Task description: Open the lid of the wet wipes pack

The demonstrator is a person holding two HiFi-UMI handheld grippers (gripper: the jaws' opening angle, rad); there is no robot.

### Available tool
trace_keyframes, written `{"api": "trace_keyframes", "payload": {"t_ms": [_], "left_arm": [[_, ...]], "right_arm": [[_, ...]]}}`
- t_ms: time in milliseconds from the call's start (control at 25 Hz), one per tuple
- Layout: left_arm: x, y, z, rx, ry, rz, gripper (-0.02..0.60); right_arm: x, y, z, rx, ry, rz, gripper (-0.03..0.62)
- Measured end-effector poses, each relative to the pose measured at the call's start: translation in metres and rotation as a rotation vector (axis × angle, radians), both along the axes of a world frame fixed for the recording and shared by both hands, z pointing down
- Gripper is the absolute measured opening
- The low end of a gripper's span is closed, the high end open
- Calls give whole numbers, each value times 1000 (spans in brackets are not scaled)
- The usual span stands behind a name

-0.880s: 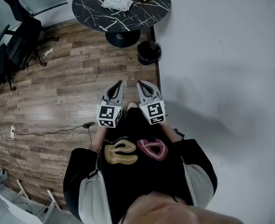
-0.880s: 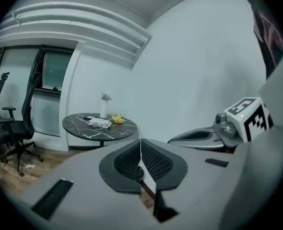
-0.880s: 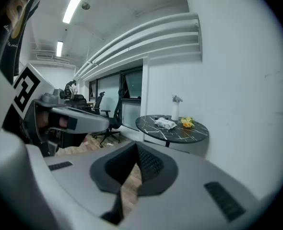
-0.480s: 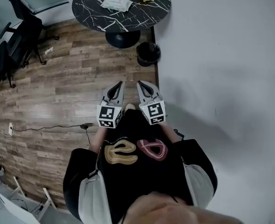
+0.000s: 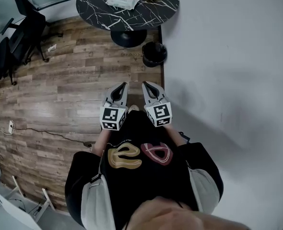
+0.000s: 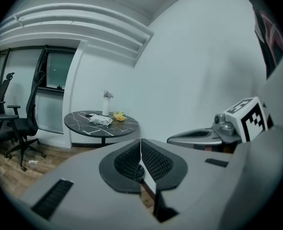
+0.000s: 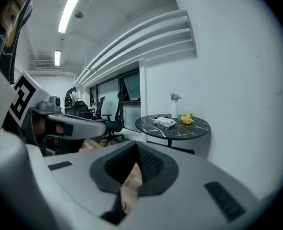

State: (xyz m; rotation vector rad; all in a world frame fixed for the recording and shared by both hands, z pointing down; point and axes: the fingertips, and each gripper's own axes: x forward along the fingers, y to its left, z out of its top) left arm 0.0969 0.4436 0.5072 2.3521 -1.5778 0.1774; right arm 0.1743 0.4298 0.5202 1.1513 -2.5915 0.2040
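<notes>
Head view drifted: table and wet wipes pack on it sit nearer top edge. Left gripper, right gripper both pressed together, empty, well apart from pack.

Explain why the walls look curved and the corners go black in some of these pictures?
Left gripper view: the wide-angle lens bows the ceiling ledges and blackens the corners; the left hand-held gripper fills the lower frame. Right gripper view: same bowing, plus glare from the ceiling light strip. Head view: even light, a soft shadow on the white wall.
</notes>
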Motion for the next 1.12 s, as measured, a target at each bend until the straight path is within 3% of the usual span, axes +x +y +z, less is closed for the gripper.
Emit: {"api": "trace_keyframes", "payload": {"t_ms": [320, 1120], "left_arm": [[-7, -25, 5, 1, 14, 24, 18], [-55, -149, 9, -11, 31, 96, 18]], "right_arm": [[-4, -17, 7, -14, 11, 36, 11], [-43, -130, 10, -38, 37, 115, 12]]}}
